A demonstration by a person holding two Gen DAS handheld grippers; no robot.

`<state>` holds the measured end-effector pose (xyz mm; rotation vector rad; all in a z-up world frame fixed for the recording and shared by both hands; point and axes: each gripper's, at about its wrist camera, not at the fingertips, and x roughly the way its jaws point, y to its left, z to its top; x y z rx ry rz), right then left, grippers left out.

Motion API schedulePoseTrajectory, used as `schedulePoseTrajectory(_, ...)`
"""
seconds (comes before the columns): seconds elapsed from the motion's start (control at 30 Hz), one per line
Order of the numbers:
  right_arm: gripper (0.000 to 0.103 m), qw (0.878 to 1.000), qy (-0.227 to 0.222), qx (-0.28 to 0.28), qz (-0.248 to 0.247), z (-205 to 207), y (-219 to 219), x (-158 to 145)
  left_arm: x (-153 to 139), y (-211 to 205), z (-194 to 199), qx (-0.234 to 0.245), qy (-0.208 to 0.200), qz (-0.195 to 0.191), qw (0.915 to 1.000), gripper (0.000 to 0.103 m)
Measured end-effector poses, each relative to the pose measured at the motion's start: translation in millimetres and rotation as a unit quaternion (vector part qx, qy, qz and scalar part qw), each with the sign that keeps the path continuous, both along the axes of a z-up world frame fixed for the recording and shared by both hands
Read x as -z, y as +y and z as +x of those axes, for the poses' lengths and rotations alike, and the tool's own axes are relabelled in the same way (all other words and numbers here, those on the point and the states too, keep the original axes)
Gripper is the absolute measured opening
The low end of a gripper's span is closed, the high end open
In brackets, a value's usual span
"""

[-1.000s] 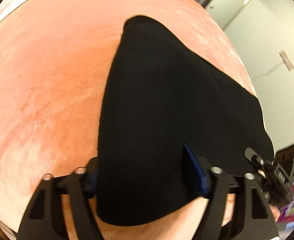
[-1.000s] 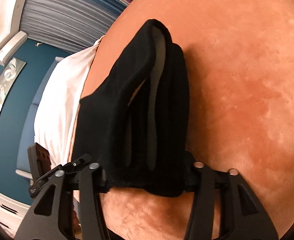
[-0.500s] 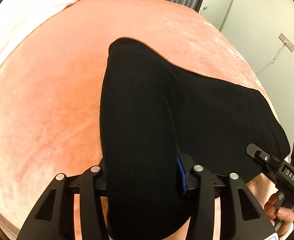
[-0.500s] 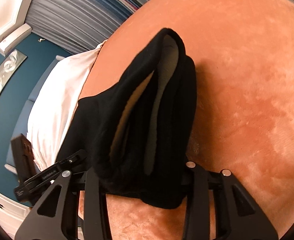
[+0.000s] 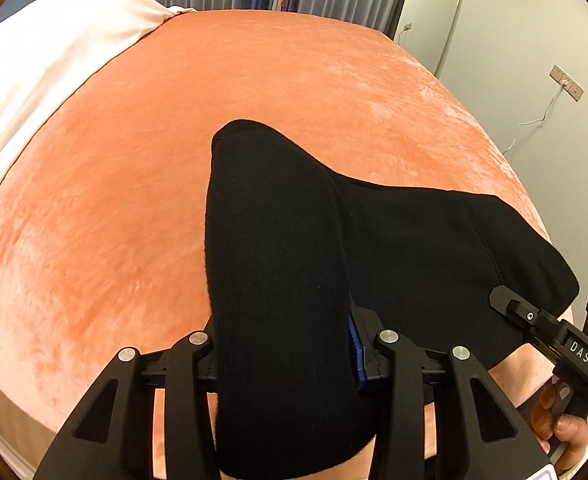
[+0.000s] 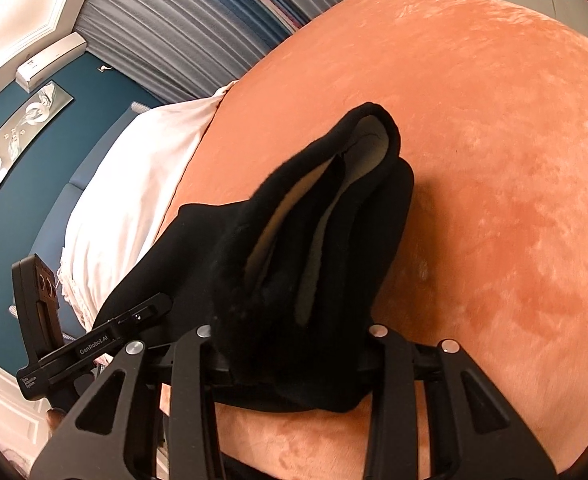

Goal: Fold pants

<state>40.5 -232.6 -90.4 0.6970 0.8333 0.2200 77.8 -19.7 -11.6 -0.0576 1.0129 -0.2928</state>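
- The right hand-held gripper [image 6: 290,360] and left hand-held gripper [image 5: 290,364] each clench black pants [image 5: 278,280] raised over the near part of an orange bed [image 5: 134,160].
- Readable writing: "DAS" and "GenRobot.AI" on the gripper bodies.
- Fabric hides the fingertips.

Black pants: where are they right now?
The black pants hang bunched between the fingers of both grippers, the left gripper and the right gripper, above the orange bedspread; the white bedding lies to the left.
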Motion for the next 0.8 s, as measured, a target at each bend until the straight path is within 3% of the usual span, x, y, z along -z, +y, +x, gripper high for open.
schedulePoseTrajectory(0.27,0.033,1.0,-0.015,-0.014,-0.005,-22.7,11.2,-20.6,-12.5,9.5,-6.5,-0.001,-0.005,-0.012,0.9999,0.038)
schedulePoseTrajectory(0.57,0.033,0.998,-0.014,-0.05,-0.023,-58.6,32.7,-37.8,-23.9,36.7,-53.8,0.015,0.001,-0.019,0.9997,0.037)
schedulePoseTrajectory(0.67,0.033,0.998,-0.033,-0.055,-0.029,-57.5,38.3,-52.7,-34.9,42.0,-55.6,0.013,-0.012,-0.028,0.9994,0.036)
schedulePoseTrajectory(0.8,0.033,0.994,-0.08,-0.058,-0.038,-42.0,37.8,-85.0,-70.4,45.3,-45.9,0.012,-0.064,-0.037,0.9972,0.036)
